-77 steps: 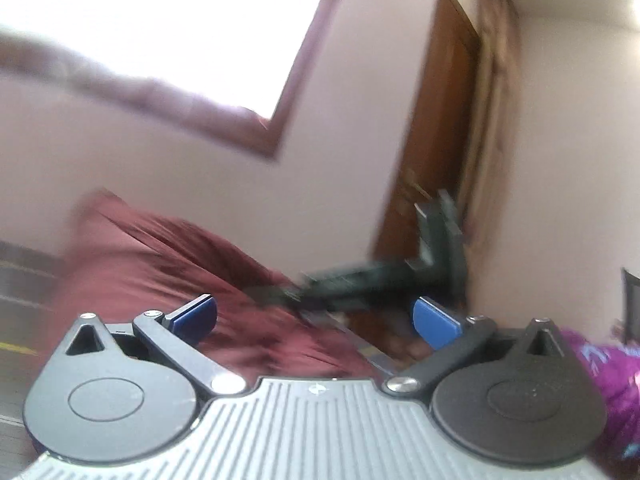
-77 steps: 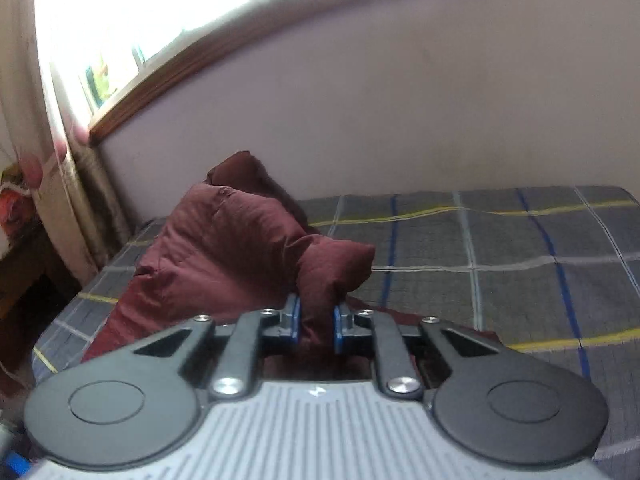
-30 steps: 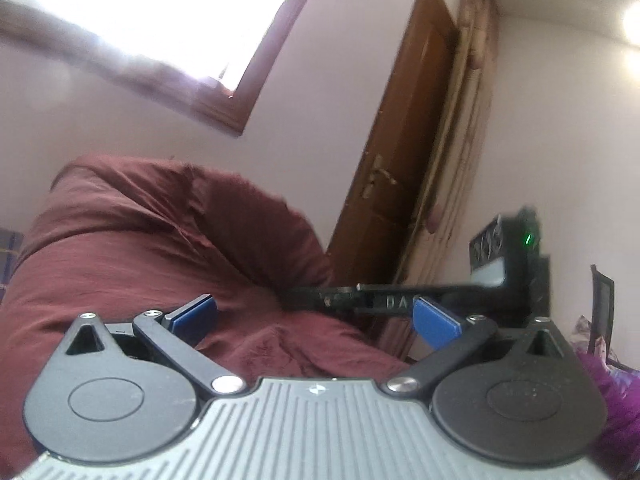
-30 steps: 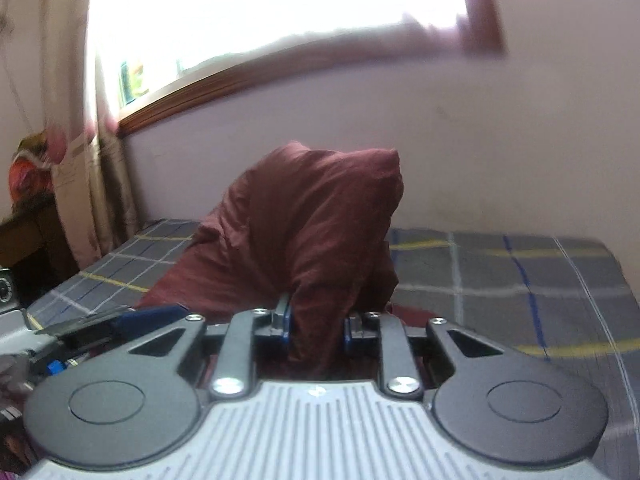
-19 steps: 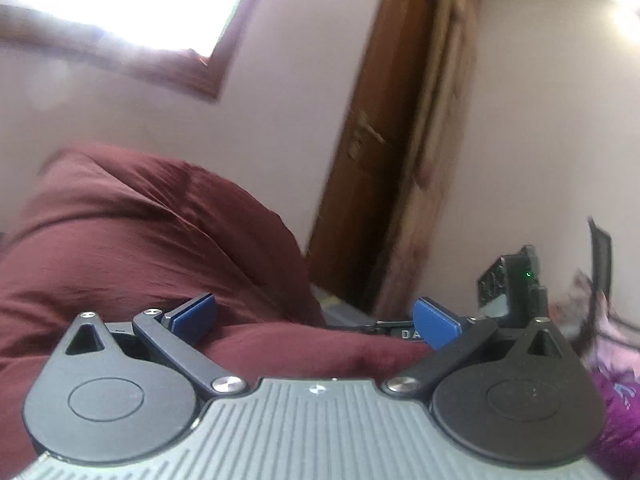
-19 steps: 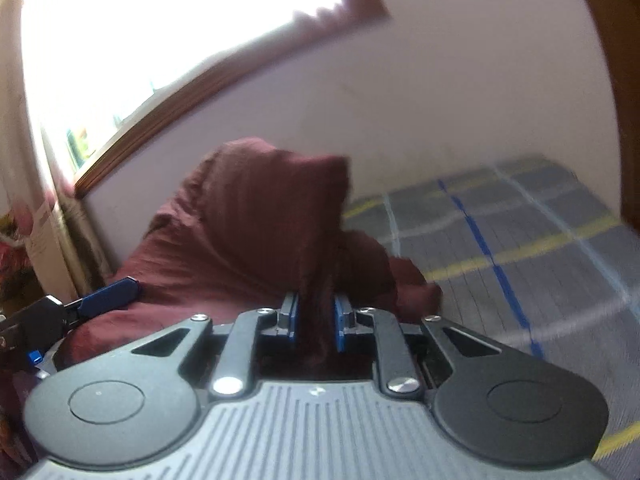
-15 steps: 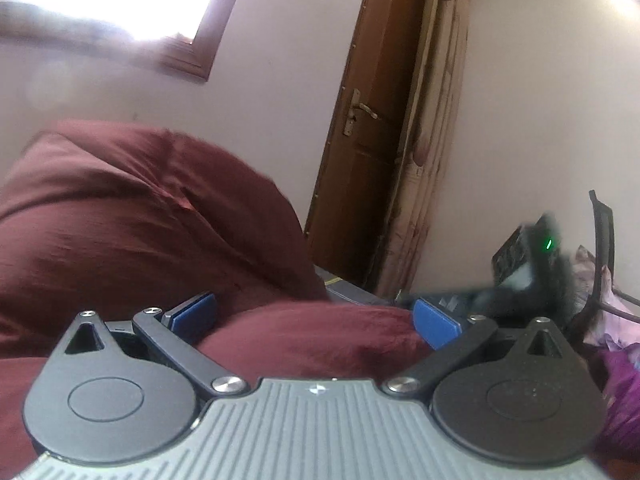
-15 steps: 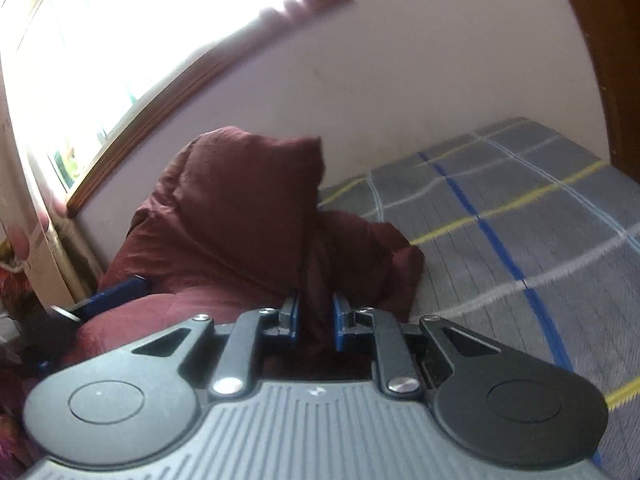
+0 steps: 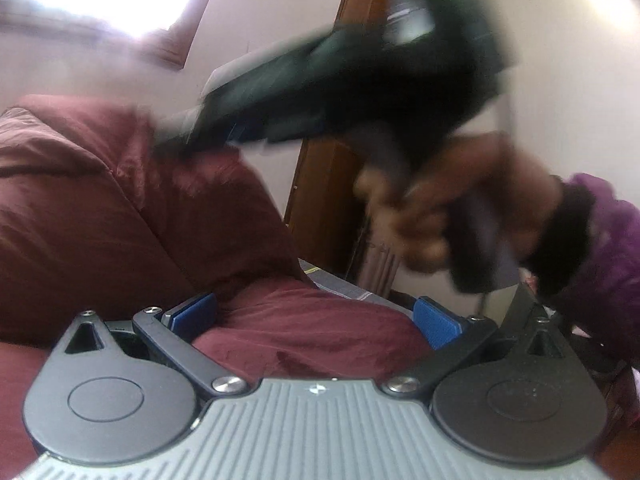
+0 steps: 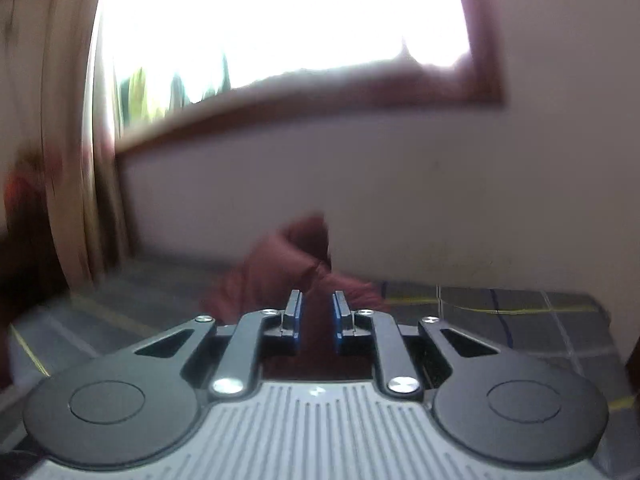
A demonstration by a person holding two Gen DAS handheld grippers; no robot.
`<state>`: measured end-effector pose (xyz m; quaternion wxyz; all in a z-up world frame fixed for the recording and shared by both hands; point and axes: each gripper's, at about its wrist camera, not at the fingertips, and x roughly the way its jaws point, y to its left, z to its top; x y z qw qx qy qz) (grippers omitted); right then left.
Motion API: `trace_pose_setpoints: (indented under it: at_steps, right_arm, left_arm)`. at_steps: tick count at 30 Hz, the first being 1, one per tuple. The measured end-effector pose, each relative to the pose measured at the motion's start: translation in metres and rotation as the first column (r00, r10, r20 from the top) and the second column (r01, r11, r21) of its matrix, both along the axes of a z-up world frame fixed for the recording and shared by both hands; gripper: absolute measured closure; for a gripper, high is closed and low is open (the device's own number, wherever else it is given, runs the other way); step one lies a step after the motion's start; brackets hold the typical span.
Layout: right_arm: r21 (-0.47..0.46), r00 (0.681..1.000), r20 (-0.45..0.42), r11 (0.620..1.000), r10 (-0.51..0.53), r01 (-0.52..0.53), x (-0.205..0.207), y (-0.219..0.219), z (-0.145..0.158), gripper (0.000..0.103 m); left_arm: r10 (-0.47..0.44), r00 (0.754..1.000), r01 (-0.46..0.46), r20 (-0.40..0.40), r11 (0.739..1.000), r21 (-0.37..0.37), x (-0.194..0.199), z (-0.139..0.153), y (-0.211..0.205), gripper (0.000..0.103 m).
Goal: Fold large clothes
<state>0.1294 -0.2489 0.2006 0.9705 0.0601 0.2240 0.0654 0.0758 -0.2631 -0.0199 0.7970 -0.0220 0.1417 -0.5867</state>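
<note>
While R hand-held gripper point(image 10: 317, 316) pinches maroon garment point(image 10: 288, 264) at frame centre, L hand-held gripper point(image 9: 314, 318) is wide open w/ cloth between pads.

blown-out window point(image 10: 280, 20) glare, motion blur

Two low fisheye wrist views close over the maroon garment point(image 9: 120, 208), window point(image 10: 280, 20) wall shared.

Left gripper point(image 9: 314, 318) jaws spread wide, maroon garment point(image 9: 120, 216) bulging between the blue pads. Right gripper point(image 9: 176, 148), blurred, at 12 o'clock, tips against the raised cloth; hand point(image 9: 460, 208) at 2 o'clock grips its handle.
</note>
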Motion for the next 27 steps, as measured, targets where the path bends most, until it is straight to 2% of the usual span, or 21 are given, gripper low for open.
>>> trace_pose_setpoints:
  at_steps: [2, 3, 5, 9, 12, 16, 18, 20, 21, 27]
  right_arm:
    - [-0.010, 0.991, -0.134, 1.000, -0.025, 0.024, 0.023, -0.002, -0.022, 0.092]
    - [0.019, 0.982, -0.185, 0.999, -0.027, 0.031, 0.030, -0.009, -0.033, 0.092]
    - [0.064, 0.973, -0.229, 0.997, -0.036, 0.052, 0.032, -0.019, -0.051, 0.092]
    - [0.068, 0.961, -0.268, 0.994, -0.068, 0.090, 0.028, -0.024, -0.076, 0.093]
    - [0.073, 0.963, -0.256, 0.992, -0.079, 0.100, 0.022, -0.023, -0.087, 0.093]
    - [0.133, 0.972, -0.207, 0.981, -0.115, 0.144, 0.010, -0.030, -0.104, 0.093]
    - [0.172, 0.976, -0.173, 0.972, -0.132, 0.162, 0.002, -0.033, -0.113, 0.093]
    - [0.218, 0.980, -0.141, 0.961, -0.142, 0.171, -0.006, -0.037, -0.120, 0.093]
    - [0.223, 0.981, -0.129, 0.960, -0.145, 0.171, -0.009, -0.037, -0.122, 0.093]
    - [0.151, 0.986, -0.092, 0.977, -0.138, 0.151, -0.014, -0.033, -0.127, 0.093]
  left_arm:
    - [-0.019, 1.000, 0.019, -0.002, 1.000, 0.009, -0.001, -0.002, -0.004, 0.000]
    - [-0.025, 1.000, 0.025, 0.000, 1.000, 0.014, -0.002, -0.003, -0.005, 0.000]
    - [-0.036, 0.999, 0.036, 0.008, 0.999, 0.022, -0.004, -0.005, -0.008, 0.000]
    - [-0.052, 0.998, 0.052, 0.027, 0.998, 0.033, -0.006, -0.003, -0.008, 0.000]
    - [-0.057, 0.997, 0.056, 0.043, 0.998, 0.015, -0.012, 0.005, 0.009, 0.003]
    - [-0.036, 0.996, 0.040, 0.081, 0.998, -0.044, -0.022, 0.023, 0.030, 0.005]
    - [-0.039, 0.994, 0.038, 0.100, 0.999, 0.008, -0.021, 0.023, 0.022, 0.005]
    - [-0.067, 0.994, 0.062, 0.090, 0.996, 0.057, -0.018, 0.016, 0.015, 0.013]
    - [-0.076, 0.993, 0.070, 0.087, 0.995, 0.071, -0.016, 0.009, 0.014, 0.013]
    - [-0.102, 0.991, 0.092, 0.082, 0.989, 0.115, -0.010, -0.015, 0.001, 0.007]
